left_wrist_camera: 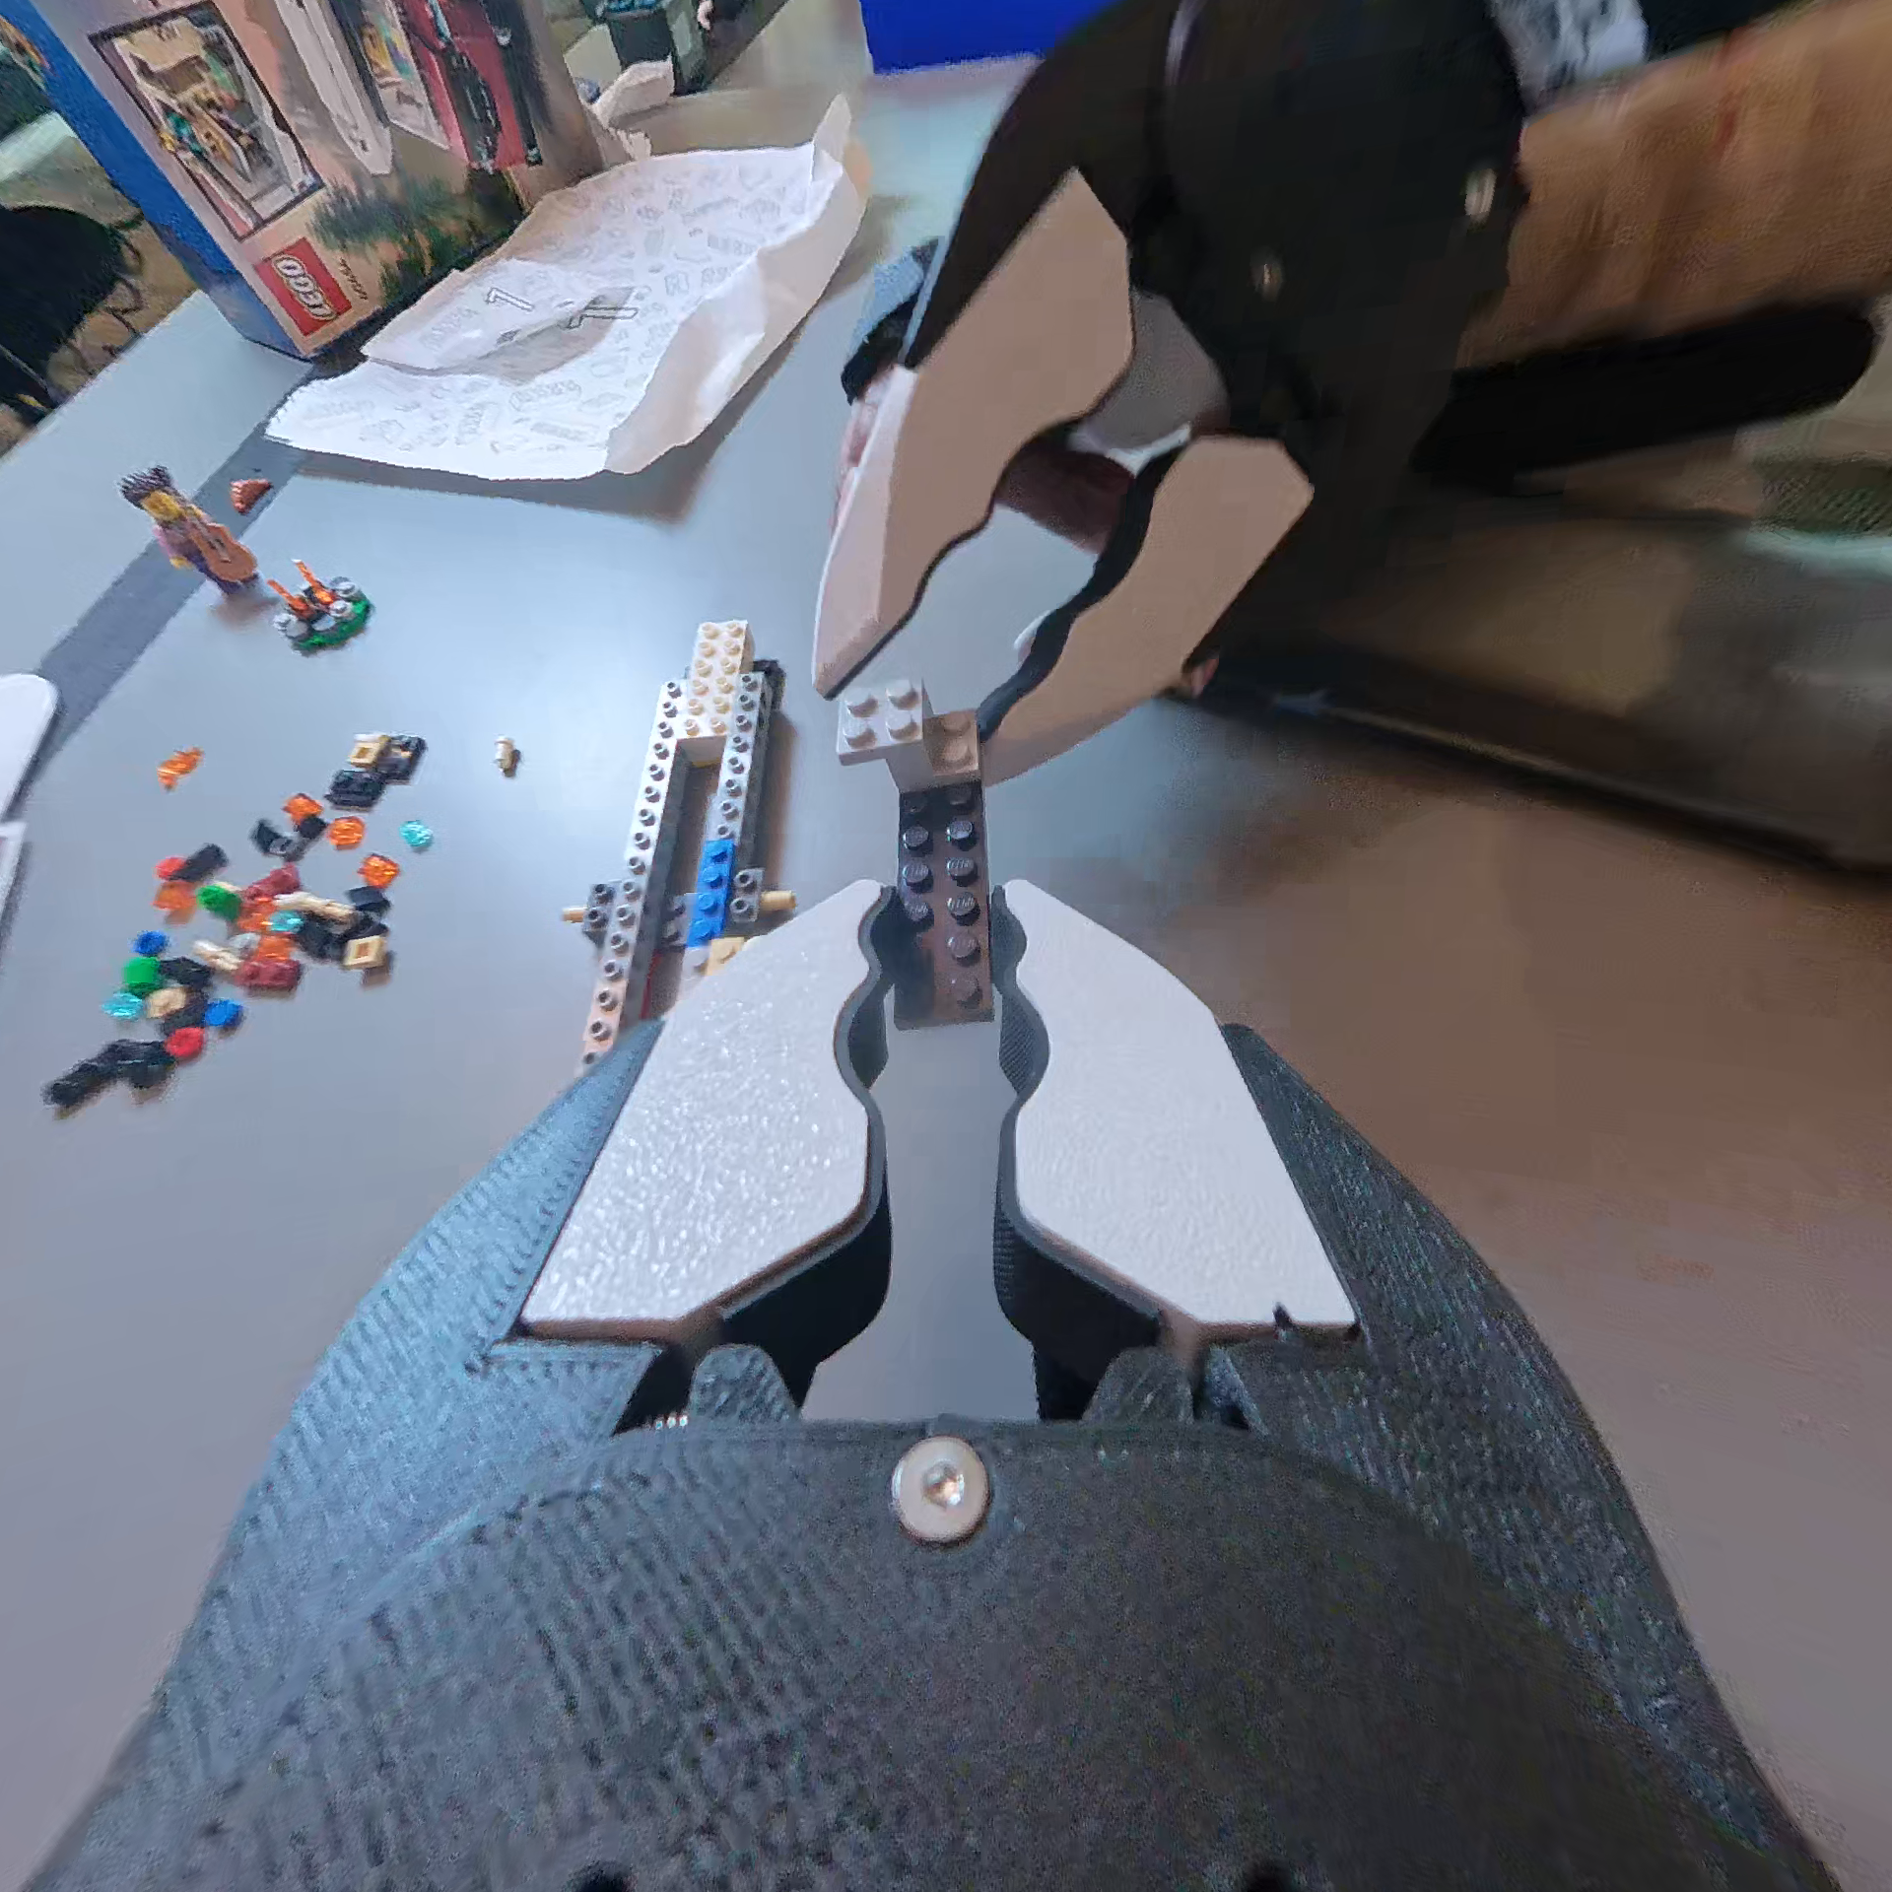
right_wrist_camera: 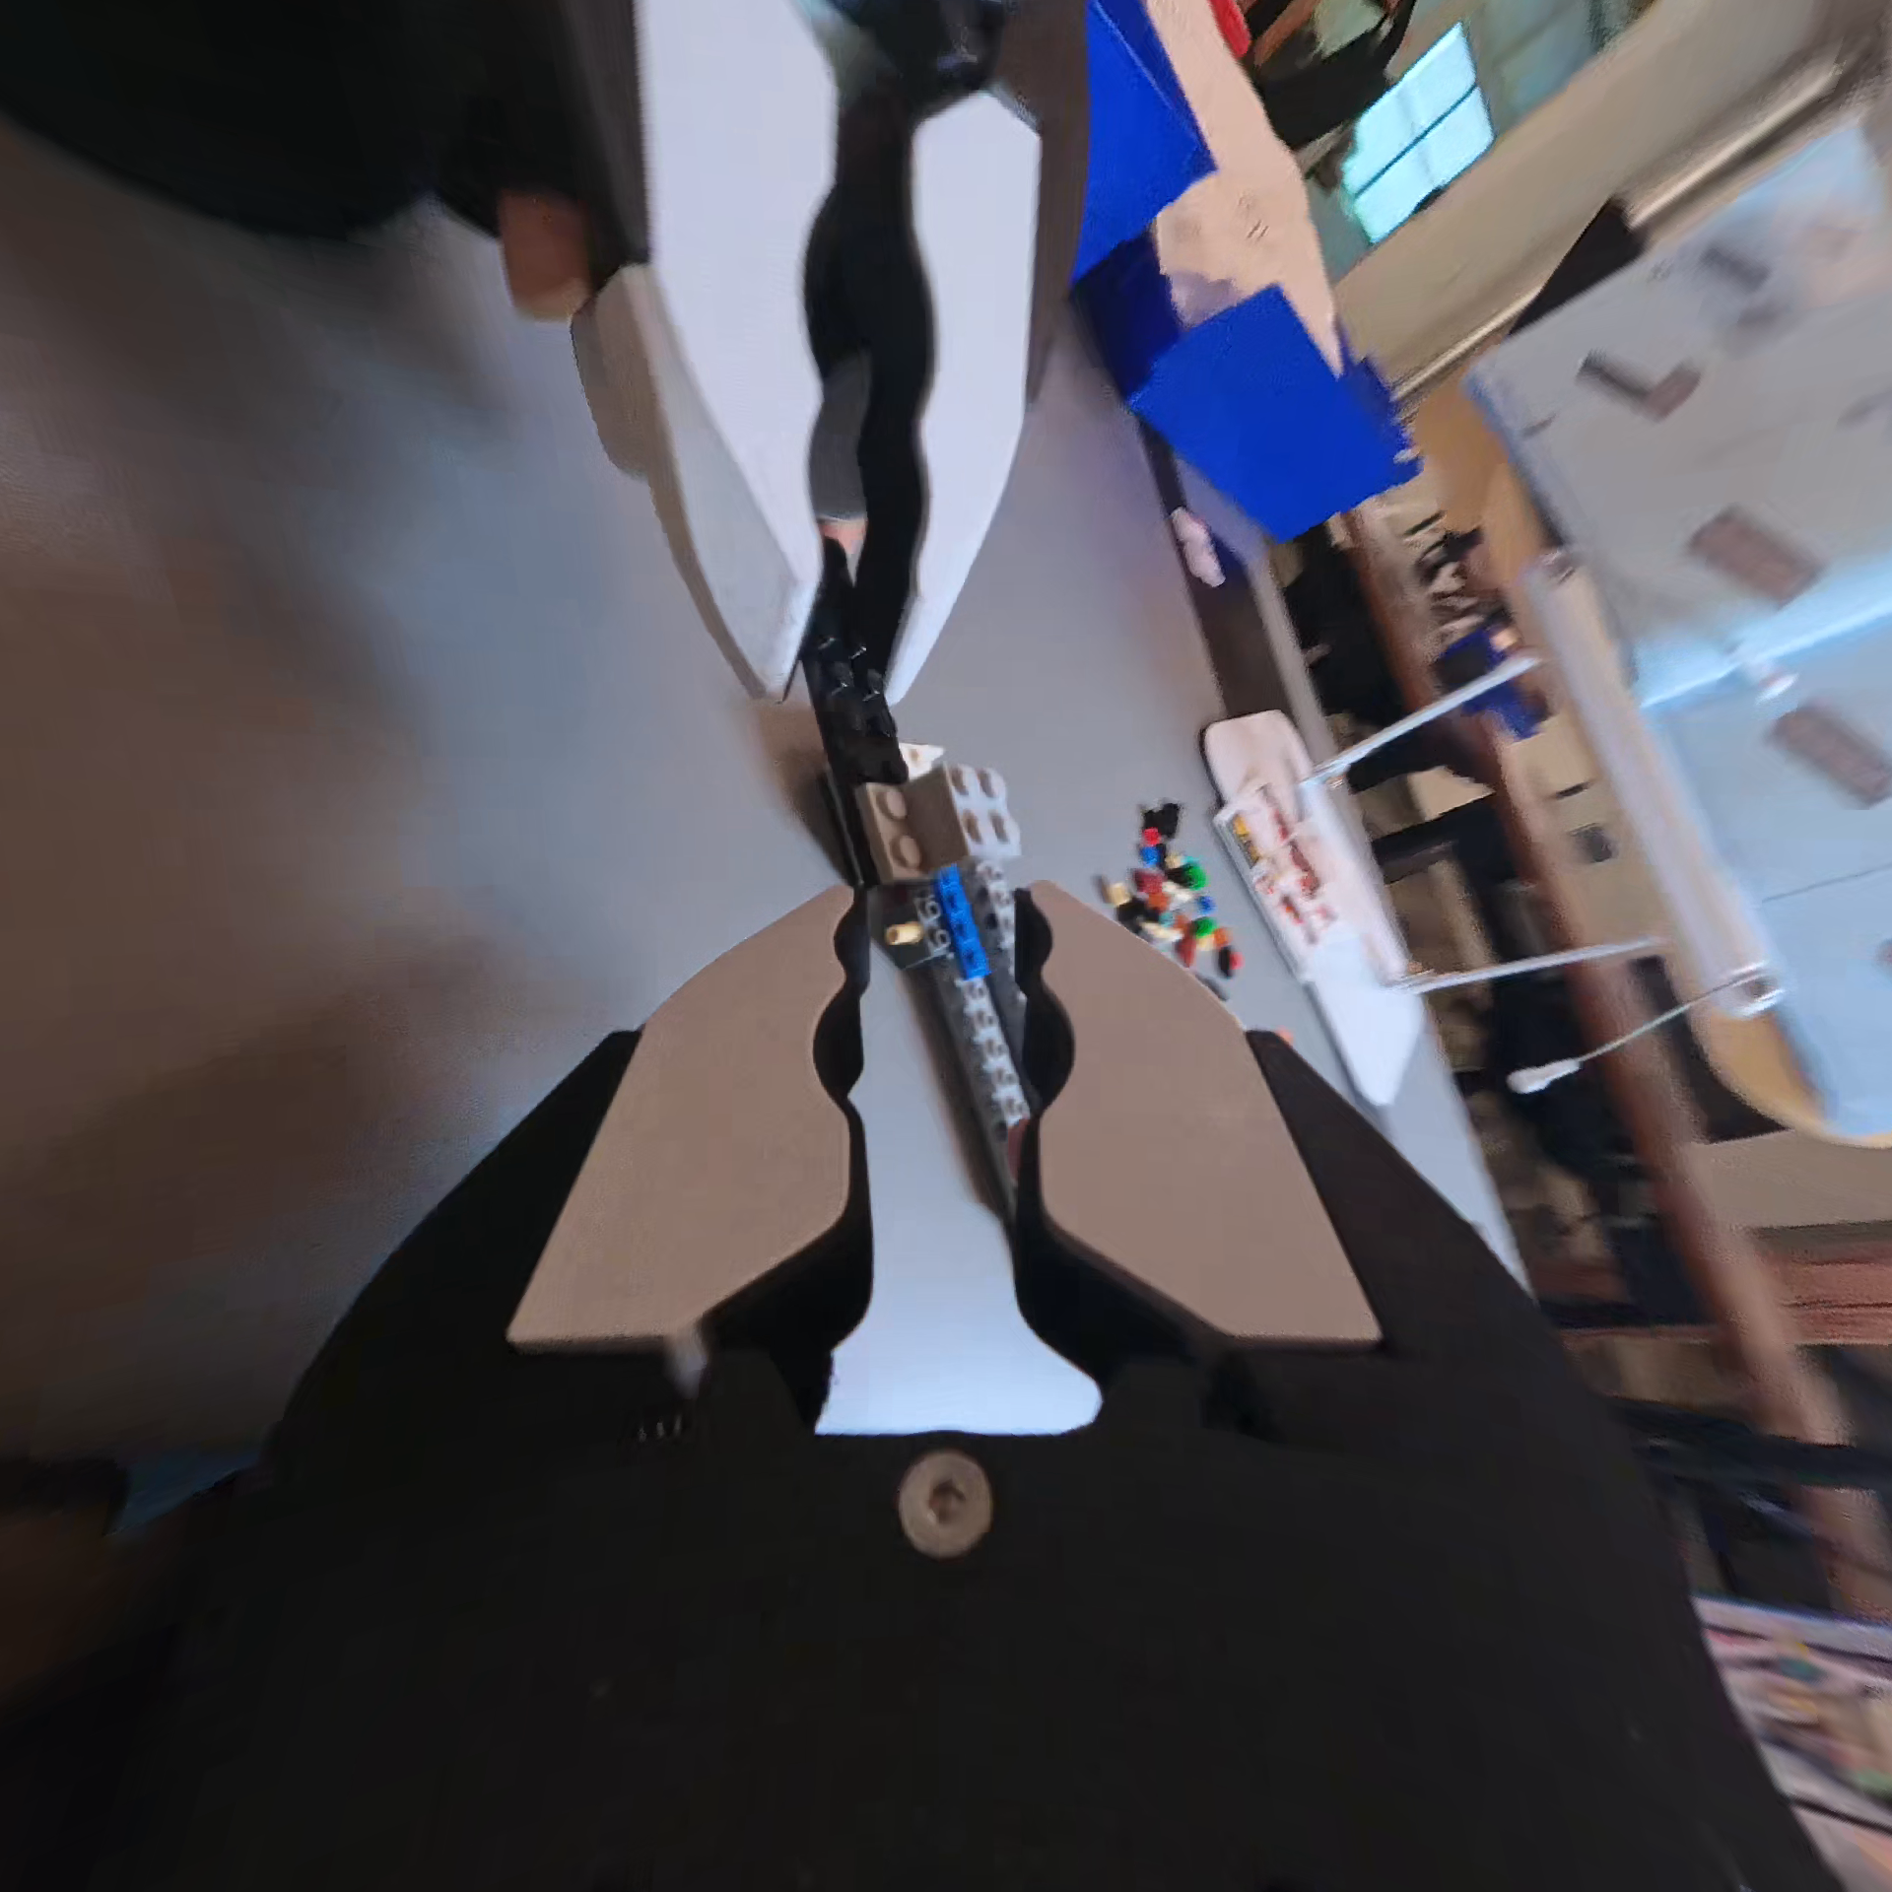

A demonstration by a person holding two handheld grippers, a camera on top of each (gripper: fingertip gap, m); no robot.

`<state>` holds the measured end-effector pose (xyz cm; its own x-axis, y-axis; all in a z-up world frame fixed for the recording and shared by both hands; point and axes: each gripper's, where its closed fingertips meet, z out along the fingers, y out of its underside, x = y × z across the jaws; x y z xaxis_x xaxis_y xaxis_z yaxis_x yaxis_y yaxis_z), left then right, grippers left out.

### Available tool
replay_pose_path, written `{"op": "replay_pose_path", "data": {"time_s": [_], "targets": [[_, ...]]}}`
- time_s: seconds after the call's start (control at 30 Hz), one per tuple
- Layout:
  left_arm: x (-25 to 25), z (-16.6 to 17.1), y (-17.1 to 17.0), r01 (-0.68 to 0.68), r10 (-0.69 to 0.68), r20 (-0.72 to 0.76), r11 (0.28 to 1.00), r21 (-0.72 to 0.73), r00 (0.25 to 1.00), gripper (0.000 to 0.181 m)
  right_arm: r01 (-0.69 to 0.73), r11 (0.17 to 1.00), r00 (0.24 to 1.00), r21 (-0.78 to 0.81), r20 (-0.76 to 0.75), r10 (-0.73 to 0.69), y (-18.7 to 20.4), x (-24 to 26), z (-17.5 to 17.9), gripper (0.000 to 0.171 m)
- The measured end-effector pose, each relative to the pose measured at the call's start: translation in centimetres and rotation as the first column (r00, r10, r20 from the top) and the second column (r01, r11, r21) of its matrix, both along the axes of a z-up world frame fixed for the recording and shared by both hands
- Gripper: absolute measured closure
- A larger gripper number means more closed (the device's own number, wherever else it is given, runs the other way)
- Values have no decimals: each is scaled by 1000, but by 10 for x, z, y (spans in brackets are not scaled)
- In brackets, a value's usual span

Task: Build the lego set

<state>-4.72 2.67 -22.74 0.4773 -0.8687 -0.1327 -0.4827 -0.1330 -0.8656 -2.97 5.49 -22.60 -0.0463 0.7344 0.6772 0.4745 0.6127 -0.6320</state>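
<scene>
Plate, dark (left_wrist_camera: 944, 901): a long studded plate, held off the table at its near end between the fingers of the left gripper (left_wrist_camera: 942, 911), which are drawn narrow against its two sides.
Brick, grey (left_wrist_camera: 906, 732): a small grey piece seated on the far end of the dark plate, with a four-stud part overhanging to the left.
Right gripper (left_wrist_camera: 901, 706): seen from the left wrist view coming down from the far right; its fingers are spread partly apart, the tips just beside the grey brick. Whether they touch it cannot be told. In its own view (right_wrist_camera: 942, 901) nothing is gripped.
Frame, grey (left_wrist_camera: 676, 819): a long pinned beam assembly with tan bricks at the far end and a blue piece near the middle, laid flat on the table (left_wrist_camera: 461, 1177), left of the dark plate.
Loose pieces (left_wrist_camera: 246, 921): a mixed small pile, left of the frame.
Minifigure (left_wrist_camera: 189, 532): upright, far left, beside a small campfire build (left_wrist_camera: 323, 609).
Paper bag (left_wrist_camera: 594, 317): crumpled, far, in front of the set box (left_wrist_camera: 307, 154).
</scene>
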Motion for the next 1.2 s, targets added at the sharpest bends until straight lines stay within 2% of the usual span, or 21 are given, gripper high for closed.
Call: {"op": "replay_pose_path", "data": {"time_s": [0.1,0.37,0.63,0.8,0.93,1.0,1.07,1.13,1.2], "targets": [[-8,-16,5,-20,25,-132,999,40,991,164,9,993,1000,-120,-7,-10,4,2,-3,145],[-17,-48,4,-29,16,-277,999,-40,961,164,24,987,999,-156,43,-18,5,3,-15,146],[-19,-54,3,-16,4,-299,999,-37,954,163,37,987,998,-159,47,-30,6,3,-16,148],[-16,-45,3,-15,2,-233,999,-51,973,149,51,977,998,-208,-26,-58,10,3,-3,148],[-12,-13,7,-15,15,-71,1000,3,997,146,76,958,986,-277,-122,-114,19,5,13,147],[-14,18,10,-35,31,39,995,95,999,148,87,948,974,-306,-172,-145,25,7,22,145],[-27,54,14,-115,90,126,971,210,988,149,103,940,957,-326,-225,-183,32,10,33,145],[-62,98,18,-259,208,176,899,353,962,152,123,936,936,-329,-275,-219,39,16,47,145],[-113,146,13,-423,339,258,781,459,905,156,143,936,908,-323,-334,-254,47,24,64,145]]}}
